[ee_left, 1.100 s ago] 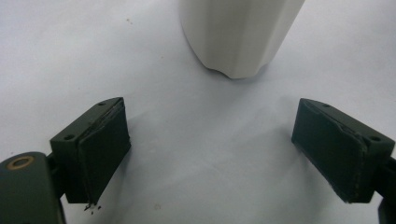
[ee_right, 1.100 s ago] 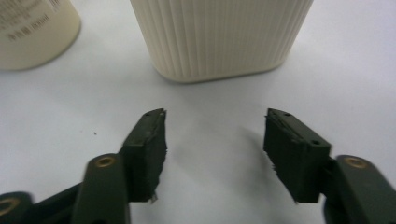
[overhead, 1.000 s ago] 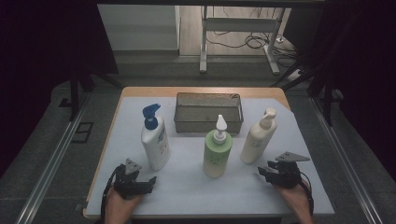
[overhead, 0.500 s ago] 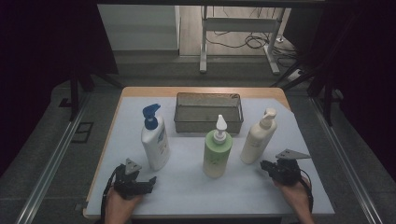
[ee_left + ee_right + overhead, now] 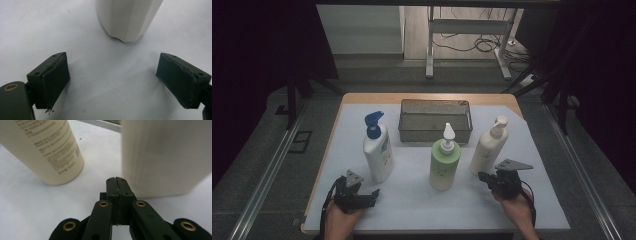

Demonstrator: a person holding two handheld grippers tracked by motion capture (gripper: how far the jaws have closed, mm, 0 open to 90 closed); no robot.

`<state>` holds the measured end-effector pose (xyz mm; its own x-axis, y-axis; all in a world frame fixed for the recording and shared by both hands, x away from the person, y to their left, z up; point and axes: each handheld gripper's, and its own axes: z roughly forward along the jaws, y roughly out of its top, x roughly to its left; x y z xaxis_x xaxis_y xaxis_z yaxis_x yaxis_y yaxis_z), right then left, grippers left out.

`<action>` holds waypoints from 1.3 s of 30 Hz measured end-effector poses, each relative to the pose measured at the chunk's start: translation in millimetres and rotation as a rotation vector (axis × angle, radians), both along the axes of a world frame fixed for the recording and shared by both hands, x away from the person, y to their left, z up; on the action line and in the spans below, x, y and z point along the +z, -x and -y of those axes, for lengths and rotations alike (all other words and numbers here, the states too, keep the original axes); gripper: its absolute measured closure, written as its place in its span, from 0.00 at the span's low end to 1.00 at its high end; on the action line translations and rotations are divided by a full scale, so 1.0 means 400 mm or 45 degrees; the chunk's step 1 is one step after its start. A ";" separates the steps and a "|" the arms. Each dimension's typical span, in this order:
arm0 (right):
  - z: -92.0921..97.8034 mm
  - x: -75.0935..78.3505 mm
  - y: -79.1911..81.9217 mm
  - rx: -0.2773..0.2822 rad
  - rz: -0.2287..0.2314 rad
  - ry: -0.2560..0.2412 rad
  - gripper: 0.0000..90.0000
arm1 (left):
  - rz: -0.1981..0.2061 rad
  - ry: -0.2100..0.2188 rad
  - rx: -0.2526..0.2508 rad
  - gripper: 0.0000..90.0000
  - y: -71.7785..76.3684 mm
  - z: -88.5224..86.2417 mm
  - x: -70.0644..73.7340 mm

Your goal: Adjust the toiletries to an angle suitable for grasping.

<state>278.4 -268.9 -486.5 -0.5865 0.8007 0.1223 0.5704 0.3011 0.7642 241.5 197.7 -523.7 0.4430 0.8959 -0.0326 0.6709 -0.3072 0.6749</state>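
Here the cream pump bottle (image 5: pixel 488 147) stands upright beside the grey wire basket (image 5: pixel 435 120), touching or nearly touching the right gripper (image 5: pixel 484 177), whose jaws are pressed together, empty. The left gripper (image 5: pixel 373 192) gapes wide, empty, facing the white blue-pump bottle (image 5: pixel 378 150).

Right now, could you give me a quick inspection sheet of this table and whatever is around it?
Surface: table under a pale sheet.
Job's things: blue-pump bottle, green bottle and cream bottle stand upright; wire basket behind them.
Clutter: nothing seen.
Grippers: left gripper open near the blue-pump bottle; right gripper shut, beside the cream bottle, holding nothing.
Cables: one trails from each gripper; more lie on the floor beyond.
Surroundings: dark curtains, metal frame legs.
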 end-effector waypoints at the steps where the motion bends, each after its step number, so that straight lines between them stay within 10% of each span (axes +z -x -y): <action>1: -0.009 0.000 -0.003 0.003 0.006 0.006 1.00 | 0.000 0.000 0.000 0.12 0.000 0.000 0.000; 17: -0.120 -0.007 -0.047 -0.094 0.042 0.096 1.00 | -0.001 0.001 0.000 0.12 0.000 0.000 0.000; 39: -0.085 -0.011 -0.033 -0.187 0.071 0.181 1.00 | -0.002 0.001 0.000 0.12 0.000 0.000 0.000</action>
<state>291.7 -235.1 -490.8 -0.4646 0.8851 -0.0278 0.5741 0.3249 0.7516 241.7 197.7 -523.6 0.4433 0.8957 -0.0340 0.6719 -0.3070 0.6740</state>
